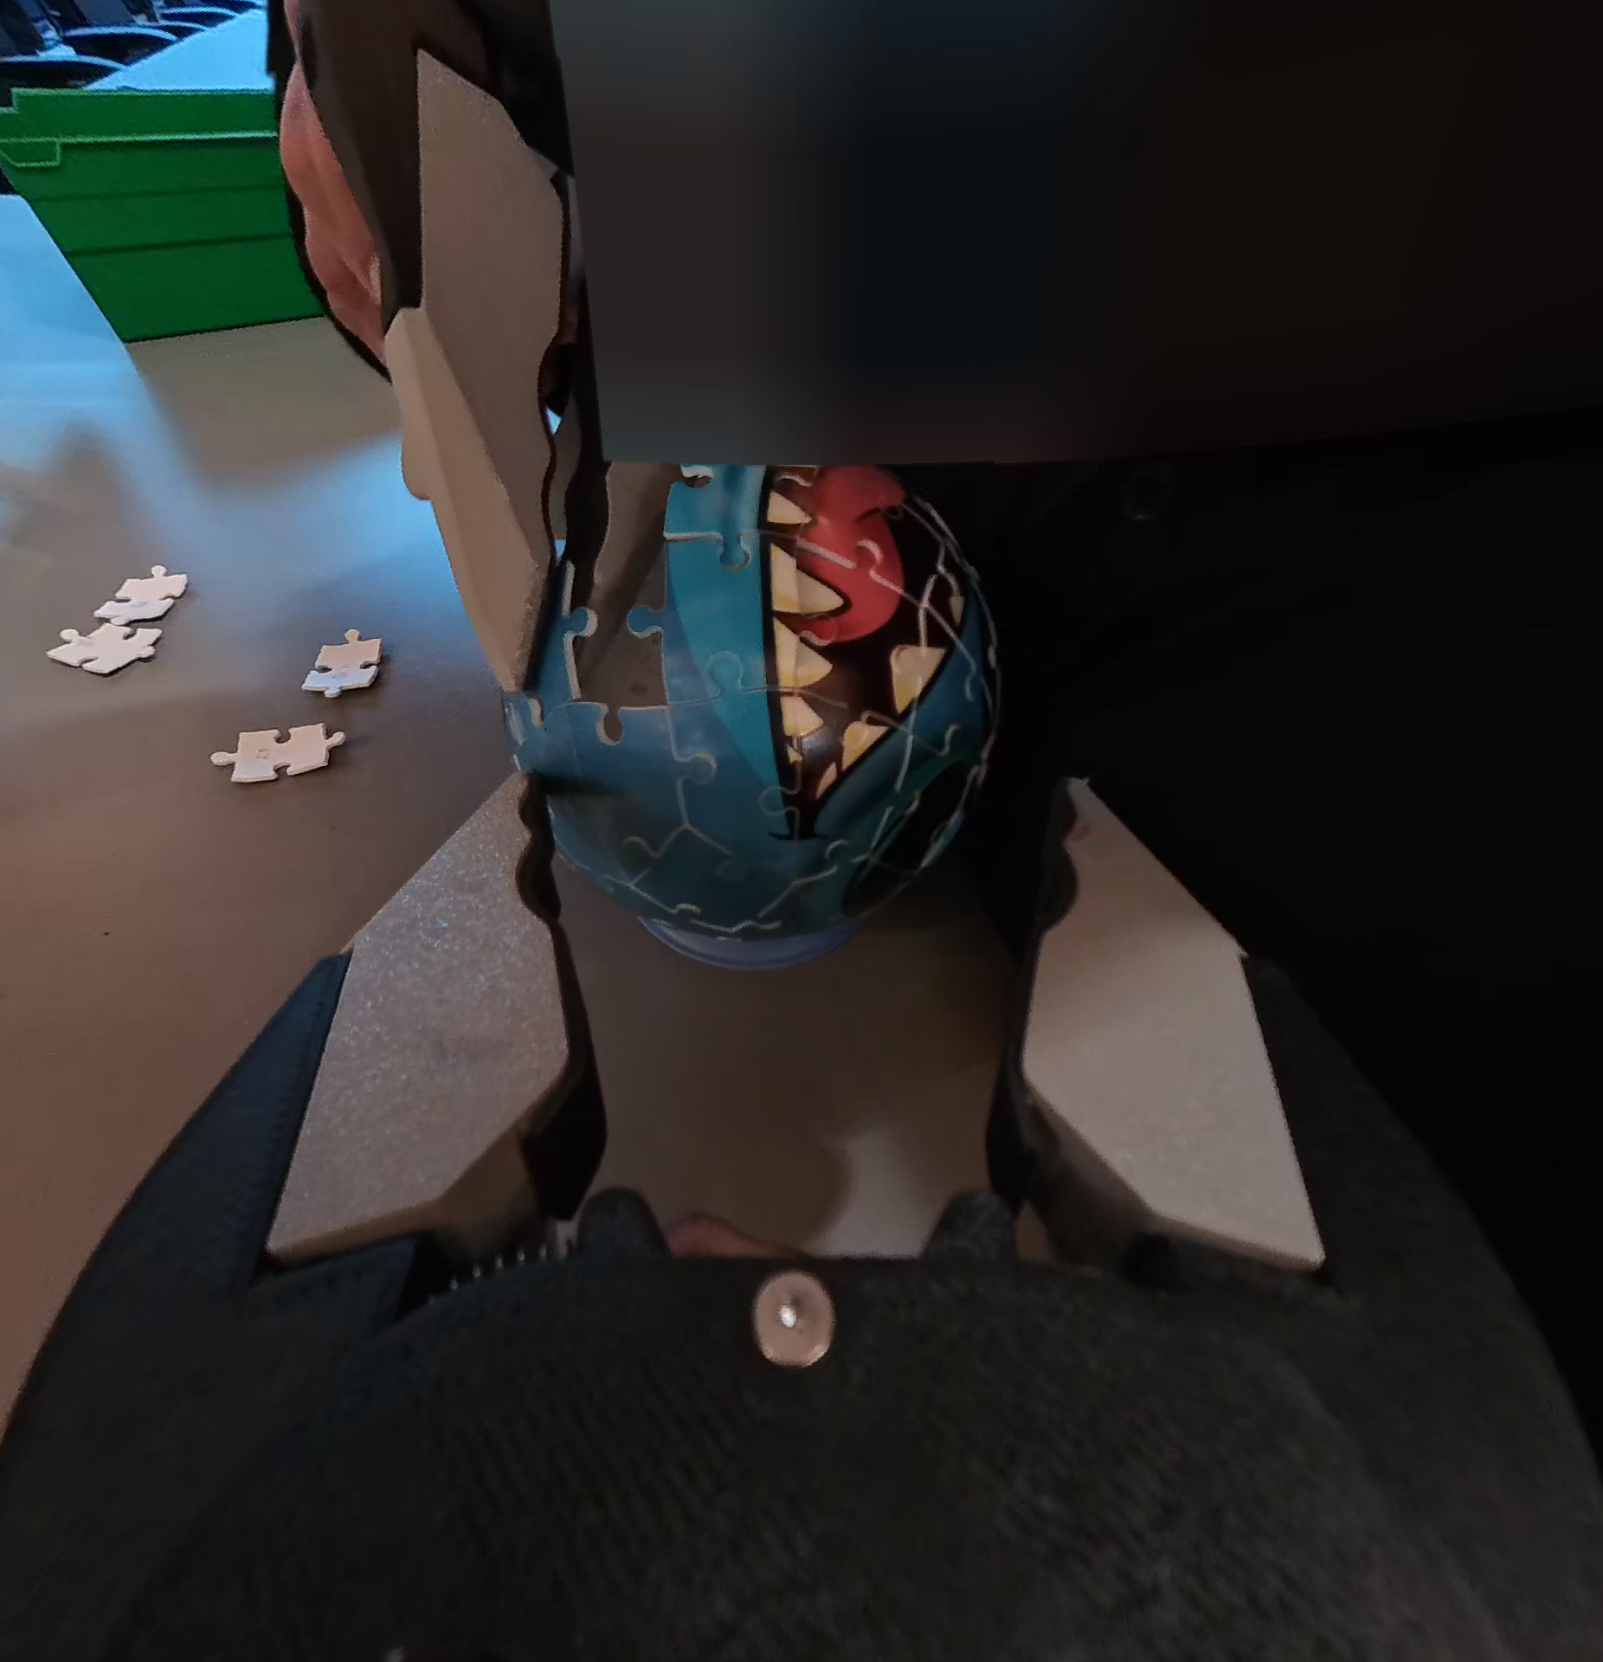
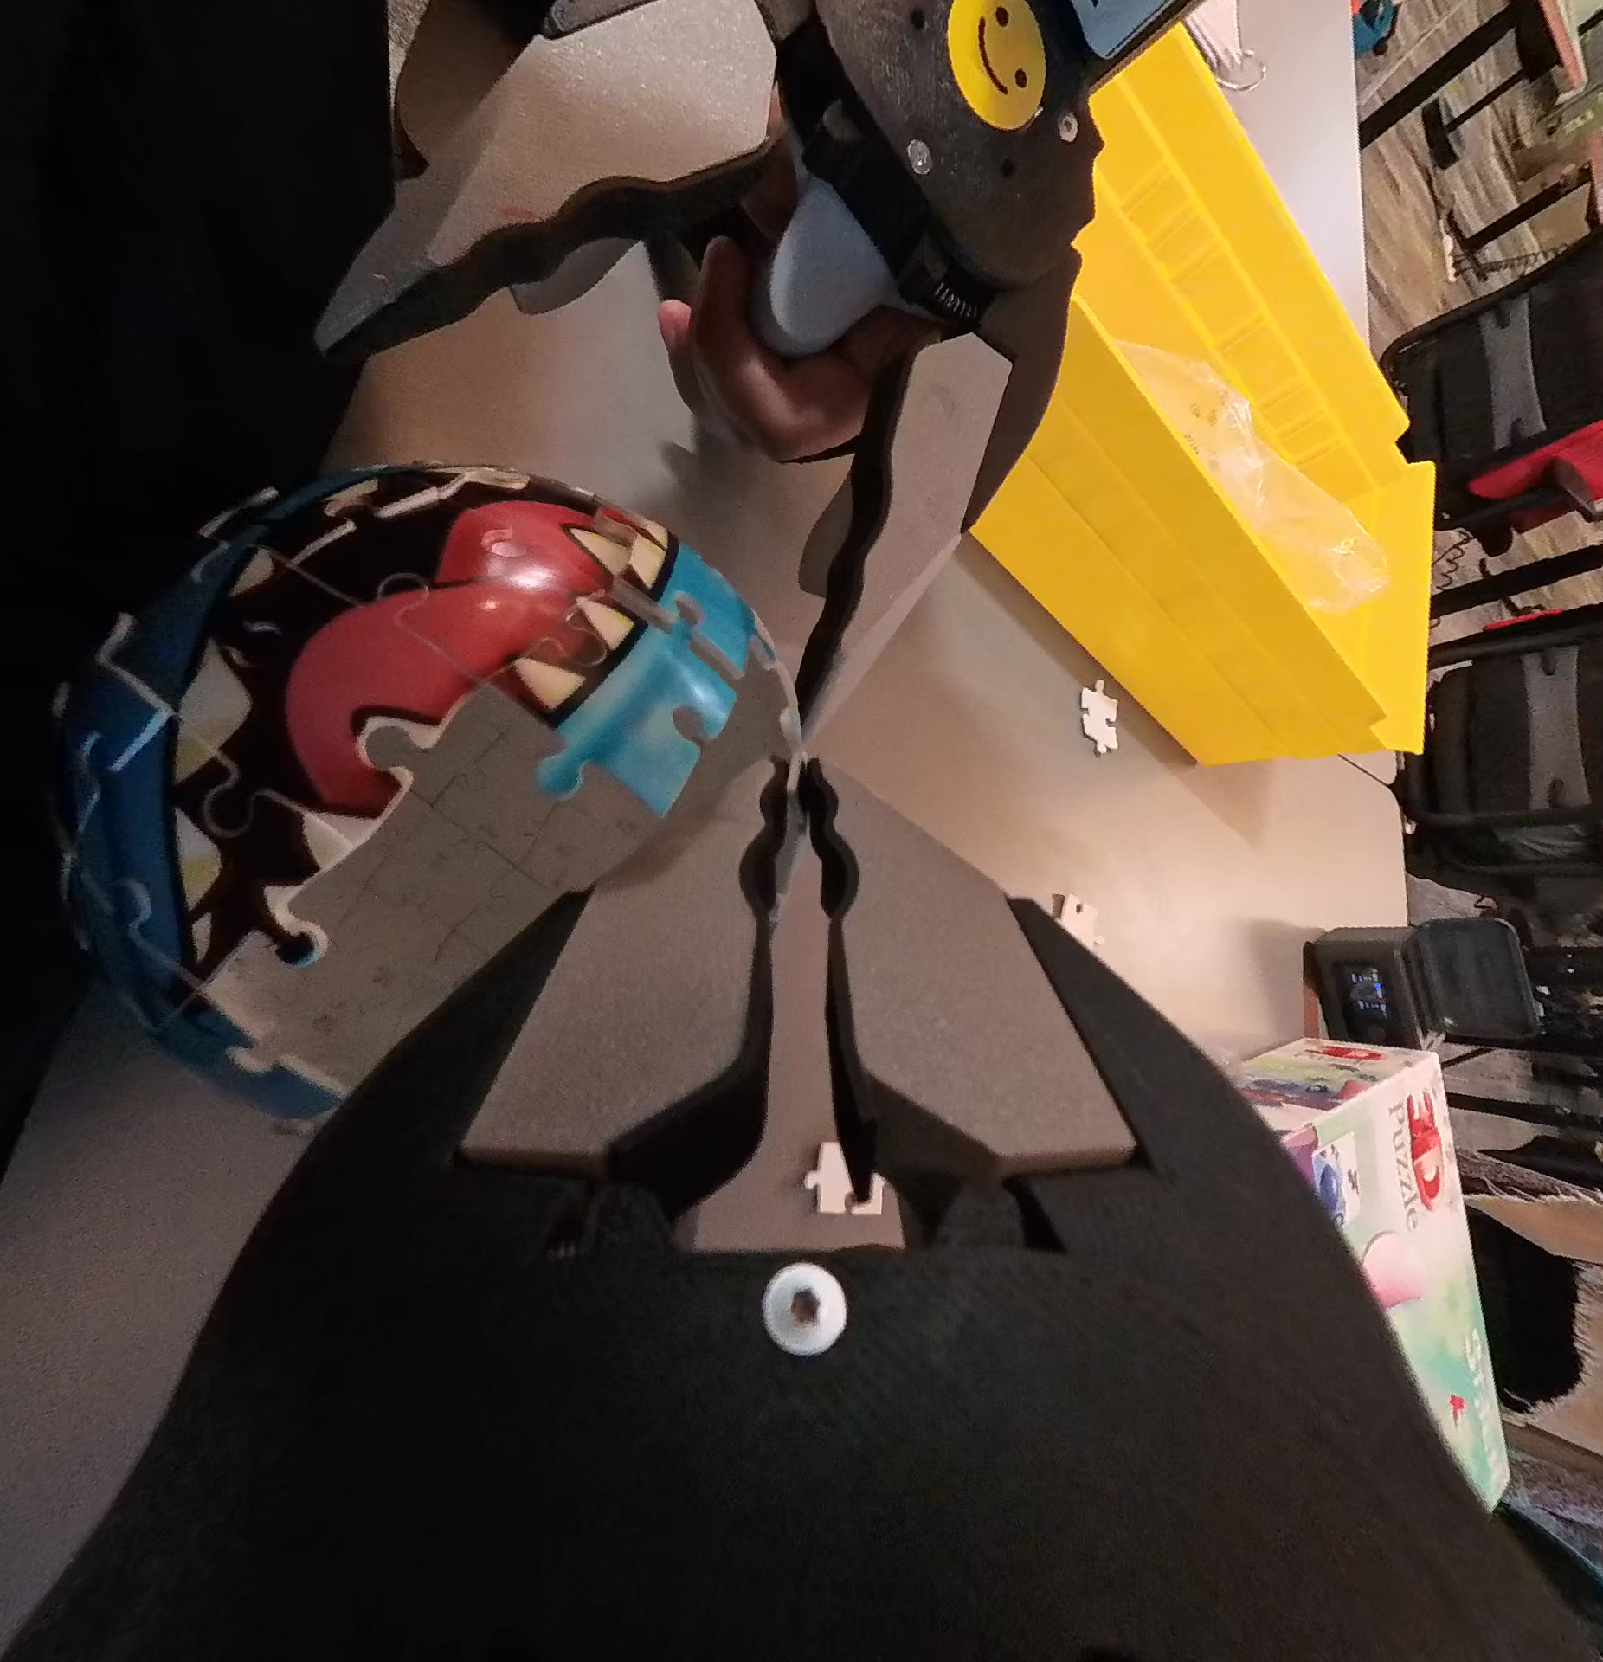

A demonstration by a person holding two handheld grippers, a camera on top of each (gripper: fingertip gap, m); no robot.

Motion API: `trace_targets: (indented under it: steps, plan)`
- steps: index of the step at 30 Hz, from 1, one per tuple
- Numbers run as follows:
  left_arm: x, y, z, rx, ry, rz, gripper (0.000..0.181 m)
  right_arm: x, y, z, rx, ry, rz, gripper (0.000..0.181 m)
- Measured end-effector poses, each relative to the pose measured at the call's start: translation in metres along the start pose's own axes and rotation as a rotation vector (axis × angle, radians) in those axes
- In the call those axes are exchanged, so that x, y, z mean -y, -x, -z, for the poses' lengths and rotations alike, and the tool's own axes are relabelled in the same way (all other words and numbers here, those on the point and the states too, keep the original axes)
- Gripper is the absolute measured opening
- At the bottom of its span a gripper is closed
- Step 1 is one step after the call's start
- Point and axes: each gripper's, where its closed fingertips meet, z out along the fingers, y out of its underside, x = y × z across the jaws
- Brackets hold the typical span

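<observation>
Left wrist view shows the puzzle ball (image 1: 762, 719) just beyond wide jaws; the right's jaws pinch a puzzle piece (image 2: 791, 764).

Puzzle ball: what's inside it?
Through the gap in the puzzle ball, only the grey inner faces of its pieces show; the rest of the interior is covered by the assembled shell.

A white and green puzzle box (image 2: 1400, 1259) at the right edge of the right wrist view carries printed lettering on its side. A yellow smiley-face sticker (image 2: 998, 56) sits on the far gripper's black body. No numbers can be read.
</observation>
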Motion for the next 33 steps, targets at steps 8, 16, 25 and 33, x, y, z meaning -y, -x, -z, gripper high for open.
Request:
trace_targets:
  steps: [8,16,25,33]
  plan:
    - [-0.0004,-0.0007,-0.0003,0.002,0.010,-0.008,0.108,-0.0003,-0.0002,-0.0017,0.011,-0.004,0.024,0.000]
    - [-0.0024,0.0003,-0.0011,0.001,0.017,-0.004,0.108,-0.0022,0.0003,-0.0055,0.043,-0.007,0.035,0.000]
    - [0.0000,0.0029,-0.0034,-0.003,0.013,-0.012,0.107,-0.0014,0.0014,-0.0066,0.081,-0.016,0.044,0.000]
    - [0.0002,0.0033,-0.0040,0.005,0.026,-0.031,0.108,-0.0009,0.0005,-0.0077,0.098,-0.031,-0.036,0.000]
